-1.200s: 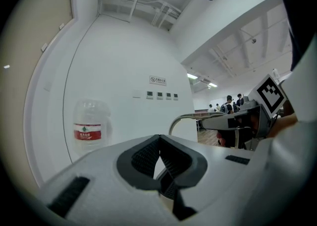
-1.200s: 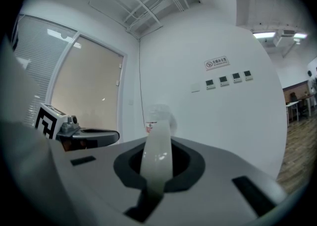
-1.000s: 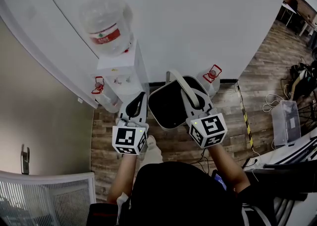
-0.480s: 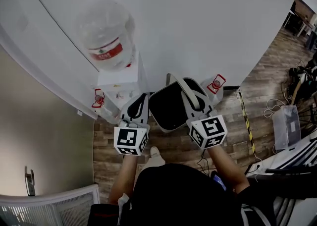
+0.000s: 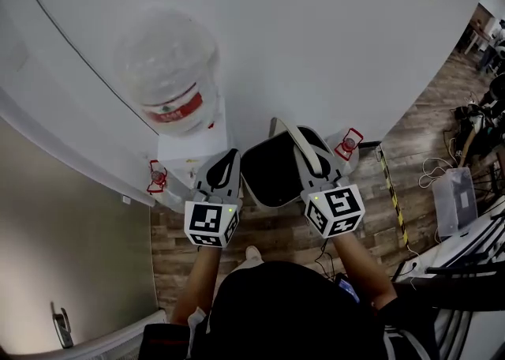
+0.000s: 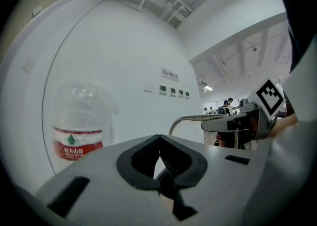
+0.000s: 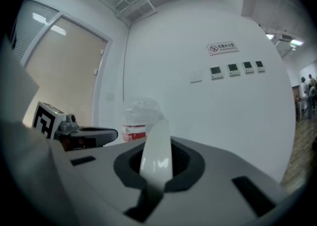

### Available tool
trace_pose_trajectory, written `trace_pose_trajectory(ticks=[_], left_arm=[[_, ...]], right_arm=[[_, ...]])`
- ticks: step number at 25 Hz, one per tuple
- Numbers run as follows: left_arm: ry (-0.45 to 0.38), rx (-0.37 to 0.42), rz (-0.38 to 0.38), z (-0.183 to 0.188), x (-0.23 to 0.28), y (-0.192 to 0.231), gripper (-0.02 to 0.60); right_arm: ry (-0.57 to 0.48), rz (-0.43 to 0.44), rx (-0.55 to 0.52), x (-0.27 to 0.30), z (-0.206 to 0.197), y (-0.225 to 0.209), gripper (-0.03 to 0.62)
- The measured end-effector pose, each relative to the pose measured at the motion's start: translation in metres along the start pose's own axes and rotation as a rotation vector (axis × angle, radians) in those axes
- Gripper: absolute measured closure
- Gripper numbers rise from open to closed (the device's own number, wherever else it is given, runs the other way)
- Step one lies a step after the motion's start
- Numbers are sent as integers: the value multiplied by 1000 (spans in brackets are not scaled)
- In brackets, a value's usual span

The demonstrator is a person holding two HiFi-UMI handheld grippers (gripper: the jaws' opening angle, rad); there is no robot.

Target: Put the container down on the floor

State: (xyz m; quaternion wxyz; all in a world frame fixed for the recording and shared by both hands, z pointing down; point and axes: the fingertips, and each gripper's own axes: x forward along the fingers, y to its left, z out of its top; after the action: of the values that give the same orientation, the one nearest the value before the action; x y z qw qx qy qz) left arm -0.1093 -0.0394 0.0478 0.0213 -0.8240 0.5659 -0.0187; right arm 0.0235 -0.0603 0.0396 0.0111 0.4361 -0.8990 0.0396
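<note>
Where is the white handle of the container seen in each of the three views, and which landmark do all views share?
Head view: the handle arches over the dark container, just above centre, into the right gripper.
Left gripper view: the handle is a pale arch right of centre.
Right gripper view: the handle stands bottom centre, clamped between the jaws.
Shared landmark: the water bottle with the red label.
</note>
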Motion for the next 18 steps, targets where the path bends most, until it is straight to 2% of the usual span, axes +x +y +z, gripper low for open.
trace_pose_trajectory(ticks=[11, 18], left_arm=[[-5, -25, -73, -8, 32, 54, 563], [24, -31, -121, -23, 43, 60, 563]], right_arm=[[19, -89, -7, 54, -1, -2, 566], [18, -121, 3, 70, -2, -6, 566]])
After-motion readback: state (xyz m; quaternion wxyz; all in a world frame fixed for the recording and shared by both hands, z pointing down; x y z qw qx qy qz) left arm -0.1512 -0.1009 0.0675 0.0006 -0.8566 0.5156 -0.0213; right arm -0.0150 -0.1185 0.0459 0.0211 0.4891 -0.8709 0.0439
